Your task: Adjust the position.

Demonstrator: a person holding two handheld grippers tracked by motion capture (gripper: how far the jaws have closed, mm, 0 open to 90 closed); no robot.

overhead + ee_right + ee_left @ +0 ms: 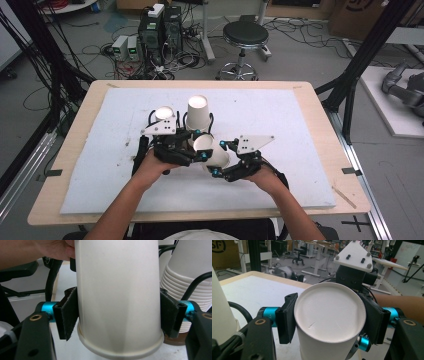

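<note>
Jaws of both grippers clamp smooth white paper cup (tapered, rolled rim).

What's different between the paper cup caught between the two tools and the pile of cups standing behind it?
The held cup is a single one; the stack of cups is many nested together. The held cup is tipped over above the white mat, while the stack of cups stands straight on it. The held cup is clamped by the left hand-held gripper and the right hand-held gripper; the stack of cups stands free. Both are plain white paper.
</note>
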